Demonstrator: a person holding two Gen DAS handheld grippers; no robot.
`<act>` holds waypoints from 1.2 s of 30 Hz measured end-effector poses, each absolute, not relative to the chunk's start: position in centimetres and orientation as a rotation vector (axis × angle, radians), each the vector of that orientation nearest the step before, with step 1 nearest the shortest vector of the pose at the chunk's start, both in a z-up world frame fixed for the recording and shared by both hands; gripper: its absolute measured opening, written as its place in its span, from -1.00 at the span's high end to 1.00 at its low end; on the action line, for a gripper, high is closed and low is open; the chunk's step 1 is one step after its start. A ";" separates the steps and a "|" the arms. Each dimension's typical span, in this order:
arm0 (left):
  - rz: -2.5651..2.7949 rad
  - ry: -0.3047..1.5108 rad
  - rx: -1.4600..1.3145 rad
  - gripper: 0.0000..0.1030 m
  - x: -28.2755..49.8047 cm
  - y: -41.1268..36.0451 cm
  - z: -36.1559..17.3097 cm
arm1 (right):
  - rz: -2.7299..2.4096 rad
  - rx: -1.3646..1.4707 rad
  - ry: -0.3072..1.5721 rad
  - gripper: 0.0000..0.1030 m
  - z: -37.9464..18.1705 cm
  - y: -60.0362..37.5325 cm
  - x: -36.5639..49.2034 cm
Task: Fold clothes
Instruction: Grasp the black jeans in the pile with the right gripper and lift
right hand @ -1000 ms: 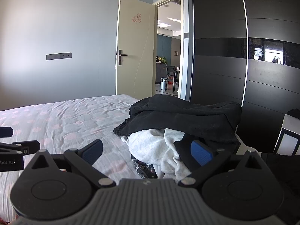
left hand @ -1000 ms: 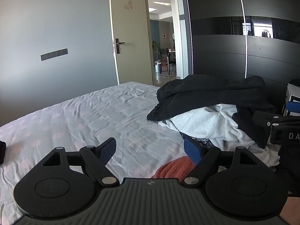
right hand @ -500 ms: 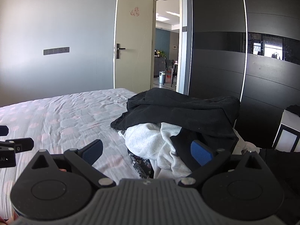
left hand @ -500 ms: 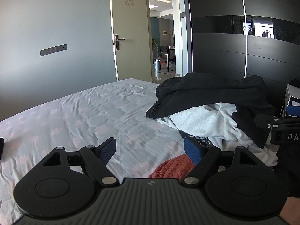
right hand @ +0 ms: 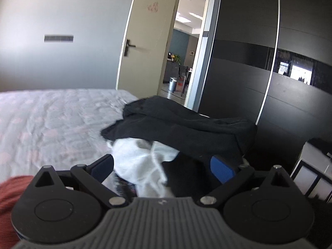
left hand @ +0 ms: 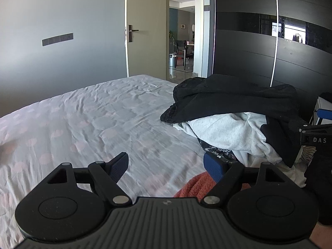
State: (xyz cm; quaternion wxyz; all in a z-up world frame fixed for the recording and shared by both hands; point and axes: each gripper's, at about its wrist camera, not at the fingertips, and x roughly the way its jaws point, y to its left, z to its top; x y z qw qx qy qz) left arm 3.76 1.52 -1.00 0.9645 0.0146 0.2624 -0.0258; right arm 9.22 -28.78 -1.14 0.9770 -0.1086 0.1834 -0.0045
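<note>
Compared to a second ago, right gripper (right hand: 162, 167) has swung in closer over the clothes pile (right hand: 180, 128), jaws spread wide, holding nothing. Left gripper (left hand: 166, 166) is also wide open and empty above the bed (left hand: 93, 124). Pile sits on the bed's right side, black garment (left hand: 228, 97) on top of a white one (left hand: 224, 130), red cloth (left hand: 195, 186) nearby.

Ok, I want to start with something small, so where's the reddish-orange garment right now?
The reddish-orange garment lies on the bed at the near edge of the clothes pile, just under the left gripper's right finger; the right wrist view shows it bottom left.
</note>
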 end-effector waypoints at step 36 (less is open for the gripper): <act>0.276 0.711 -0.133 -0.82 13.1 15.3 -4.5 | -0.103 -0.595 0.443 0.78 0.4 -26.5 38.2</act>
